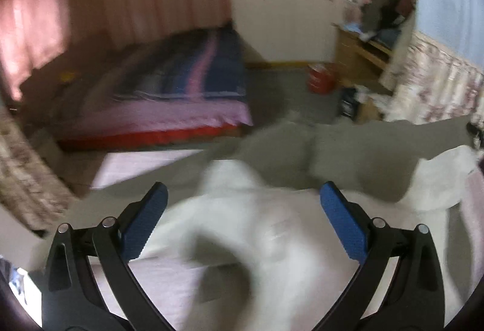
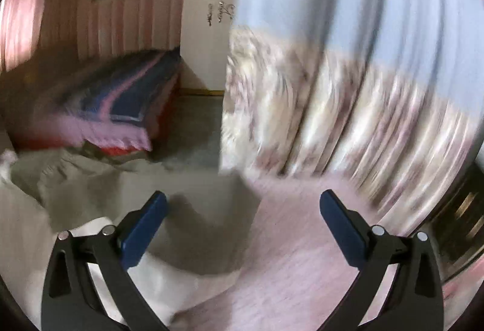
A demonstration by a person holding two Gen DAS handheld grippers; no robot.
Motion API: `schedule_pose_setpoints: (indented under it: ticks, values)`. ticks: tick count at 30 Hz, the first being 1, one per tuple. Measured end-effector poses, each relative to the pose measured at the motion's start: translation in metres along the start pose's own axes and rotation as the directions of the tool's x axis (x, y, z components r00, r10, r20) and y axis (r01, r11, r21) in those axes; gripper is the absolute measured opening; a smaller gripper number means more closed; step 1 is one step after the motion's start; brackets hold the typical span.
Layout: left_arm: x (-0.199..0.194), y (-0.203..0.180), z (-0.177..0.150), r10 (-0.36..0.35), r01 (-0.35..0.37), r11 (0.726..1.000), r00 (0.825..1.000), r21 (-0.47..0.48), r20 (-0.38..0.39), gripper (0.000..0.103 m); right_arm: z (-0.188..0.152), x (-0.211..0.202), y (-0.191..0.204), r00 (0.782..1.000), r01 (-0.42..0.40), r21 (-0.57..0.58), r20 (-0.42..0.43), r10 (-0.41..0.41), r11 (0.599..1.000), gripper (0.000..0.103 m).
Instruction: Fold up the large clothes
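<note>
Seemingly, folding is barely being started: the rumpled white-and-grey large garment point(image 1: 257, 228) is lying unfolded on the pink bedsheet point(image 2: 302, 255) at twelve o'clock, unheld between the spread-apart left gripper point(image 1: 243, 198) and right gripper point(image 2: 243, 207).

The left gripper point(image 1: 243, 208) hangs with its blue-padded jaws spread wide over a rumpled white-and-grey garment point(image 1: 260, 228) lying on a pale pink sheet point(image 1: 169, 279). Across the floor stands a bed with a blue-and-pink striped cover point(image 1: 181, 80), a red bucket point(image 1: 321, 77) beyond it, all blurred.
</note>
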State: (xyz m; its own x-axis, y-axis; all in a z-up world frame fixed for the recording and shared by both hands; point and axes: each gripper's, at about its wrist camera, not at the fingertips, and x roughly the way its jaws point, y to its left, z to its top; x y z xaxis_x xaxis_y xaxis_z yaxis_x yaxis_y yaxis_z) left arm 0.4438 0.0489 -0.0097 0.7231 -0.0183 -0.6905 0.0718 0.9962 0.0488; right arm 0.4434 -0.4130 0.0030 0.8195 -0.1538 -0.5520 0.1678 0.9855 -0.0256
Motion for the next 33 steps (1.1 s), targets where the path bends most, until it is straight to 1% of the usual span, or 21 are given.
schedule_pose_setpoints:
  ticks: [2, 3, 6, 8, 10, 11, 12, 13, 14, 15, 17, 19, 20, 21, 23, 24, 25, 27, 28, 31, 33]
  values:
    - [0.029, -0.027, 0.010, -0.032, 0.033, 0.999, 0.998, 0.029, -0.050, 0.100, -0.018, 0.008, -0.012, 0.997, -0.074, 0.122, -0.002, 0.075, 0.990, 0.101]
    - [0.042, -0.038, 0.014, -0.034, 0.038, 0.998, 0.997, 0.049, -0.074, 0.100, -0.023, 0.008, -0.018, 0.996, -0.094, 0.149, 0.000, 0.095, 0.984, 0.101]
    - [0.089, -0.065, 0.022, -0.005, 0.022, 0.994, 0.988, 0.104, -0.157, 0.100, -0.023, 0.010, -0.026, 0.992, -0.118, 0.148, -0.016, 0.122, 0.982, 0.101]
    - [0.112, -0.076, 0.026, -0.011, 0.035, 0.993, 0.979, 0.112, -0.203, 0.100, -0.021, 0.006, -0.031, 0.993, -0.115, 0.158, -0.005, 0.117, 0.981, 0.101]
    - [0.135, -0.092, 0.027, -0.070, 0.099, 0.990, 0.962, 0.099, -0.263, 0.082, -0.022, 0.007, -0.030, 0.989, -0.145, 0.181, 0.003, 0.147, 0.973, 0.101]
    - [0.148, -0.102, 0.025, -0.129, 0.167, 0.981, 0.939, 0.095, -0.317, 0.057, -0.025, 0.014, -0.030, 0.988, -0.151, 0.196, -0.006, 0.155, 0.969, 0.101]
    - [0.153, -0.109, 0.024, -0.116, 0.158, 0.982, 0.934, 0.099, -0.338, 0.054, -0.027, 0.019, -0.028, 0.987, -0.157, 0.198, -0.009, 0.162, 0.968, 0.101]
    - [0.154, -0.113, 0.021, -0.098, 0.141, 0.984, 0.937, 0.107, -0.335, 0.051, -0.029, 0.020, -0.026, 0.985, -0.166, 0.188, -0.010, 0.171, 0.968, 0.101]
    - [0.153, -0.118, 0.020, -0.073, 0.119, 0.985, 0.944, 0.126, -0.323, 0.040, -0.031, 0.023, -0.022, 0.987, -0.157, 0.167, -0.015, 0.162, 0.973, 0.101]
    - [0.146, -0.118, 0.021, -0.059, 0.105, 0.984, 0.952, 0.141, -0.301, 0.037, -0.031, 0.021, -0.021, 0.988, -0.147, 0.152, -0.015, 0.151, 0.977, 0.101]
    - [0.122, -0.104, 0.029, -0.128, 0.153, 0.985, 0.962, 0.086, -0.240, 0.033, -0.030, 0.015, -0.019, 0.991, -0.134, 0.135, 0.000, 0.135, 0.982, 0.101]
    - [0.093, -0.081, 0.037, -0.128, 0.135, 0.990, 0.980, 0.035, -0.154, 0.032, -0.028, 0.009, -0.023, 0.992, -0.123, 0.148, 0.015, 0.122, 0.981, 0.101]
    - [0.076, -0.070, 0.042, -0.102, 0.103, 0.995, 0.990, 0.015, -0.100, 0.032, -0.026, 0.005, -0.025, 0.993, -0.121, 0.157, 0.026, 0.118, 0.980, 0.101]
    - [0.052, -0.053, 0.047, -0.053, 0.053, 0.998, 0.998, -0.014, -0.028, 0.032, -0.025, 0.001, -0.026, 0.993, -0.121, 0.160, 0.032, 0.117, 0.980, 0.101]
    - [0.020, -0.027, 0.051, 0.016, -0.014, 0.999, 0.999, -0.037, 0.049, 0.033, -0.024, -0.005, -0.024, 0.993, -0.122, 0.154, 0.025, 0.119, 0.980, 0.101]
    - [0.007, -0.009, 0.050, 0.049, -0.047, 0.998, 0.997, -0.033, 0.055, 0.033, -0.025, -0.006, -0.022, 0.992, -0.129, 0.146, 0.017, 0.128, 0.981, 0.101]
    - [0.005, -0.004, 0.050, 0.070, -0.069, 0.997, 0.997, -0.025, 0.044, 0.033, -0.026, -0.007, -0.018, 0.990, -0.137, 0.134, 0.002, 0.138, 0.981, 0.101]
    - [0.010, 0.007, 0.036, 0.151, -0.151, 0.988, 0.989, 0.026, 0.006, 0.034, -0.031, 0.001, -0.004, 0.985, -0.155, 0.096, -0.061, 0.161, 0.983, 0.101]
    - [0.016, 0.008, 0.029, 0.175, -0.174, 0.983, 0.985, 0.052, -0.014, 0.034, -0.034, 0.007, 0.004, 0.981, -0.165, 0.075, -0.091, 0.172, 0.983, 0.101]
    - [0.046, 0.007, -0.001, 0.206, -0.198, 0.976, 0.974, 0.086, -0.090, 0.037, -0.048, 0.022, 0.029, 0.963, -0.193, 0.019, -0.188, 0.193, 0.981, 0.101]
    - [0.059, 0.003, -0.008, 0.224, -0.217, 0.972, 0.970, 0.086, -0.091, 0.040, -0.061, 0.031, 0.041, 0.938, -0.236, 0.026, -0.255, 0.235, 0.971, 0.101]
